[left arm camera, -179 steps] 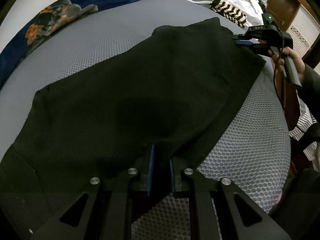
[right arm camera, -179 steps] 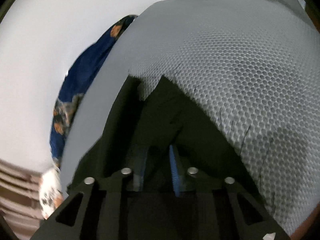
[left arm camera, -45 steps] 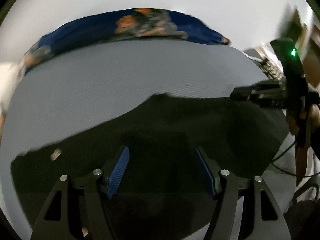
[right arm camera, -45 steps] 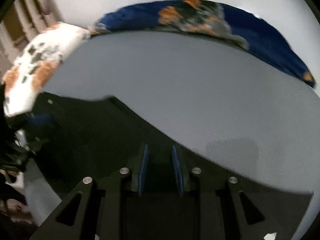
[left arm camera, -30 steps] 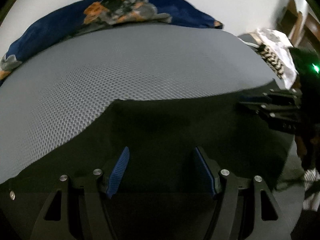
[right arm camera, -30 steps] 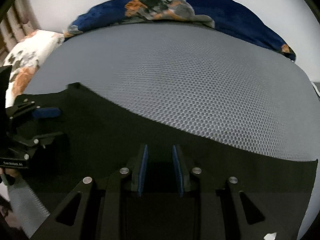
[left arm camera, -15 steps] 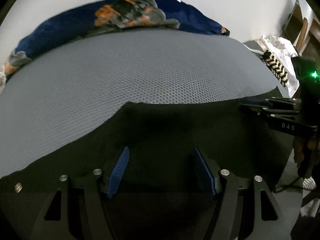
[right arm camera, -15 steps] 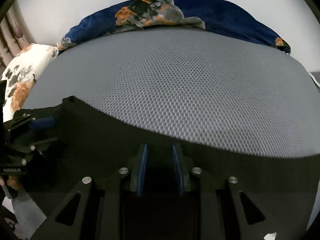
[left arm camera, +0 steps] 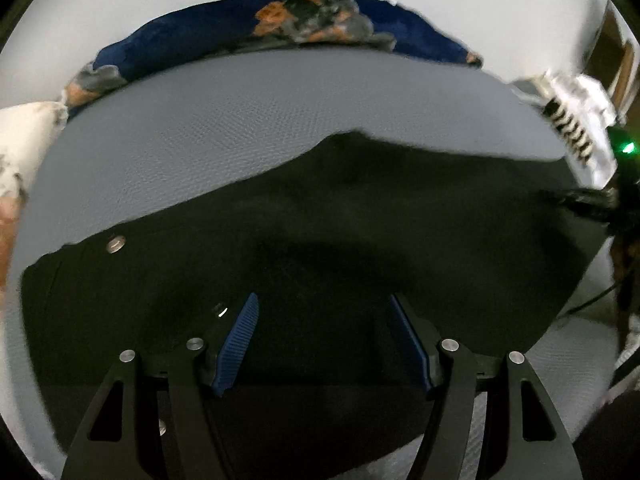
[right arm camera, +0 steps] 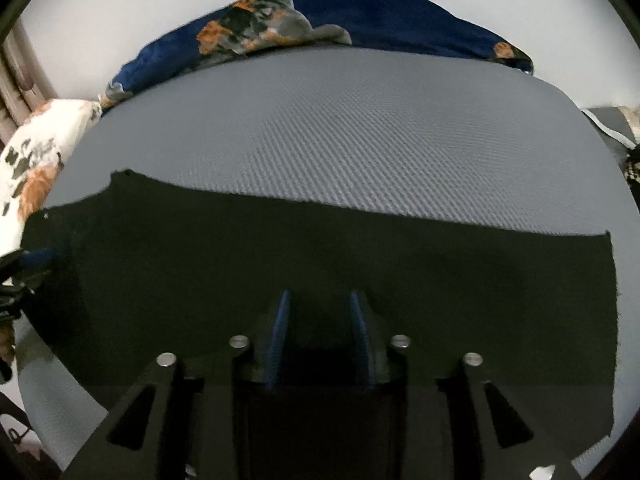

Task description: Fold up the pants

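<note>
Black pants (left arm camera: 360, 216) lie spread flat on the grey mesh mattress (left arm camera: 248, 120), a metal button (left arm camera: 116, 244) showing near their left end. My left gripper (left arm camera: 324, 332) hovers over them, its blue pads wide apart and empty. In the right wrist view the pants (right arm camera: 400, 264) form a long dark band with a straight far edge. My right gripper (right arm camera: 320, 324) is above their near part with its jaws opening; I see only flat black cloth behind the pads, no pinched fold. Each gripper shows at the other view's edge: right gripper (left arm camera: 588, 204), left gripper (right arm camera: 24, 268).
A blue flowered blanket (right arm camera: 320, 28) lies along the mattress's far edge by the white wall. A white flowered pillow (right arm camera: 36, 168) sits at the left. White and striped clothes (left arm camera: 576, 120) are piled at the right, near wooden furniture (left arm camera: 616, 60).
Both cameras have drawn back, so more of the pants shows. The button end has come into the left view. The right gripper's pads stand slightly wider apart.
</note>
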The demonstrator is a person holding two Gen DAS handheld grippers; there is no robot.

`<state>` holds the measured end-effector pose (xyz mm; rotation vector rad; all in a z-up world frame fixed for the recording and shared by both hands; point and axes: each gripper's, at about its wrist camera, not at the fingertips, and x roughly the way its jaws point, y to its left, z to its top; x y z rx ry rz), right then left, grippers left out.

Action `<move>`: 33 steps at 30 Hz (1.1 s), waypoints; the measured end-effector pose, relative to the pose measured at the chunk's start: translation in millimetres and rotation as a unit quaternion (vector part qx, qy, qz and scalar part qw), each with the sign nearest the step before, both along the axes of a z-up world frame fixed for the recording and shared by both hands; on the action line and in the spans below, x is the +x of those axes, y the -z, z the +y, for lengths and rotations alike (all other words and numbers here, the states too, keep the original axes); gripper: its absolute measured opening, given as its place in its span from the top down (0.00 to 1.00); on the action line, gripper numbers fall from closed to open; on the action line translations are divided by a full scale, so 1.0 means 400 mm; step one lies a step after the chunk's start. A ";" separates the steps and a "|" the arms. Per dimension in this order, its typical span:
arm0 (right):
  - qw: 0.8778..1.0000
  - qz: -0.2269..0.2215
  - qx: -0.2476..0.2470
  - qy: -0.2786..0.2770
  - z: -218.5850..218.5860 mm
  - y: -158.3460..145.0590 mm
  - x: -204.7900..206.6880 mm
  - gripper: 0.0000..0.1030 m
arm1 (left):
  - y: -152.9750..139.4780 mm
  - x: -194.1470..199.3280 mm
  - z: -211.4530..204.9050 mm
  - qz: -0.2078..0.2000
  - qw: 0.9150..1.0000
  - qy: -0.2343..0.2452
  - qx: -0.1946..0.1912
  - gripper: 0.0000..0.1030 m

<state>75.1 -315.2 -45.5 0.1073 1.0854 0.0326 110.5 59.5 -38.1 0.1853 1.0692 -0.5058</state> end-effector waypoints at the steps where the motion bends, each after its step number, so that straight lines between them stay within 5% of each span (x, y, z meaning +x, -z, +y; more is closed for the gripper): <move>1: 1.000 0.002 -0.001 0.000 -0.005 0.003 -0.006 0.70 | 0.017 -0.005 0.012 0.010 1.000 -0.001 0.011 0.35; 10: 0.999 0.023 0.008 0.042 -0.112 0.020 -0.063 0.70 | 0.036 -0.069 0.045 0.005 0.997 0.016 0.069 0.35; 15: 0.997 0.021 0.056 0.058 -0.189 -0.008 -0.092 0.67 | 0.023 -0.067 0.062 0.015 0.999 -0.007 0.044 0.35; 21: 0.973 0.003 0.214 0.088 -0.399 -0.049 -0.159 0.66 | -0.021 -0.068 0.033 0.015 1.000 -0.011 -0.011 0.35; 25: 0.971 0.006 0.199 0.135 -0.524 -0.047 -0.214 0.66 | -0.048 -0.074 -0.047 -0.006 1.000 0.005 -0.027 0.35; 33: 0.960 0.009 0.209 0.187 -0.670 -0.021 -0.281 0.66 | -0.021 -0.038 -0.189 0.014 0.998 0.035 -0.045 0.35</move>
